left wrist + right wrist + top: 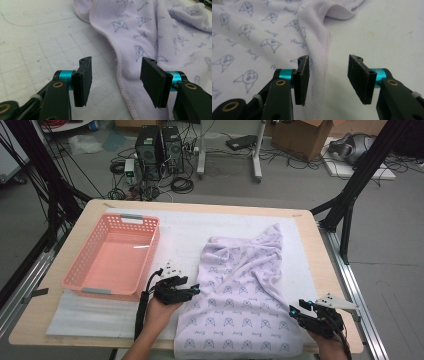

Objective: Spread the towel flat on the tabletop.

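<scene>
- Table: pale wood top, white foam sheet covering most of it.
- Lilac towel: printed with small blue-grey faces, it lay rumpled and spread on the foam sheet, right of the pink basket, its near edge hanging at the table's front edge. A far corner stuck up toward the back of the table. It's the landmark for everything below.
- Pink basket: slotted plastic, well left of the towel, not touching it, sitting partly on the foam sheet.
- Your left gripper: at the towel's left hem, about midway along that side. In the left gripper view its jaws stood apart with nothing pinched; the stitched hem ran on the sheet between them, the right pad over cloth, the left over bare foam. No pad pressing.
- Your right gripper: at the towel's right hem, near the front corner. In the right gripper view the jaws were parted, hem lying below the gap nearer the left pad, cloth not clamped.
- Both of your hands came in from the table's near edge, one each side of the towel.
</scene>
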The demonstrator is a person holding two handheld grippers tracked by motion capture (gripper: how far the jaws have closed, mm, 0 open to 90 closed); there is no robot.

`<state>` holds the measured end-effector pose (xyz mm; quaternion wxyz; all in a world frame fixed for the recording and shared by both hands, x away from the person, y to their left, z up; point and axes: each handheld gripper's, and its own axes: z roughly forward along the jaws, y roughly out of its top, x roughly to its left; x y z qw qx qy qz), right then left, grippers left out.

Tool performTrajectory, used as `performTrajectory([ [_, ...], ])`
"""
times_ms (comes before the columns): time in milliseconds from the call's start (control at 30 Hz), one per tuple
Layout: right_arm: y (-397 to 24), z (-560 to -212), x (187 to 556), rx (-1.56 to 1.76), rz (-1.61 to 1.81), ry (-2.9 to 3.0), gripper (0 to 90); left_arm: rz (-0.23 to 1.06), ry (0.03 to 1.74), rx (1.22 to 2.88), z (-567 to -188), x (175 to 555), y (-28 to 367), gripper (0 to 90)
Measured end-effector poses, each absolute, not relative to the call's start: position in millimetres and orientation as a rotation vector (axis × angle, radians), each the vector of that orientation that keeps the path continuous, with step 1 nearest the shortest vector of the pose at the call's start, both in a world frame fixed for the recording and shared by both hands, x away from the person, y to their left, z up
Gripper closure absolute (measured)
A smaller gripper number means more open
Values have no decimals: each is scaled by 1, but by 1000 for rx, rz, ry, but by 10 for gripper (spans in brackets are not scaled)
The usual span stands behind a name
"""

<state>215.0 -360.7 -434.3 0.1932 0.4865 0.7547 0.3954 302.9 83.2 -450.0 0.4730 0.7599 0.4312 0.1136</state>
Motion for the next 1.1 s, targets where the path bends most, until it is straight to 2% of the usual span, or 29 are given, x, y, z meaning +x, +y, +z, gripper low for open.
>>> performTrajectory([
  [133, -364, -436, 221, 1386, 1117, 2104, 515, 246, 1086, 1891, -453, 309, 80, 444],
  [233, -364, -438, 226, 1378, 1121, 2112, 514, 281, 1053, 1938, -452, 309, 75, 457],
  [267, -363, -439, 228, 1380, 1121, 2117, 515, 298, 1034, 1959, -452, 308, 72, 487],
  [333, -363, -438, 231, 1375, 1122, 2121, 514, 382, 1008, 2008, -451, 305, 67, 620],
  [400, -363, -438, 235, 1379, 1129, 2115, 515, 359, 996, 2012, -451, 306, 69, 846],
  [433, -364, -438, 237, 1380, 1130, 2113, 516, 372, 1002, 2013, -450, 306, 69, 868],
  [700, -367, -441, 246, 1397, 1137, 2122, 579, 468, 1166, 1908, -445, 301, 109, 877],
  [800, -363, -442, 251, 1376, 1119, 2140, 616, 476, 1201, 1880, -448, 298, 118, 876],
  [1033, -344, -446, 269, 1334, 1146, 2216, 623, 437, 1194, 1883, -451, 299, 120, 866],
  [1100, -336, -449, 276, 1315, 1140, 2249, 652, 426, 1201, 1882, -452, 299, 121, 867],
])
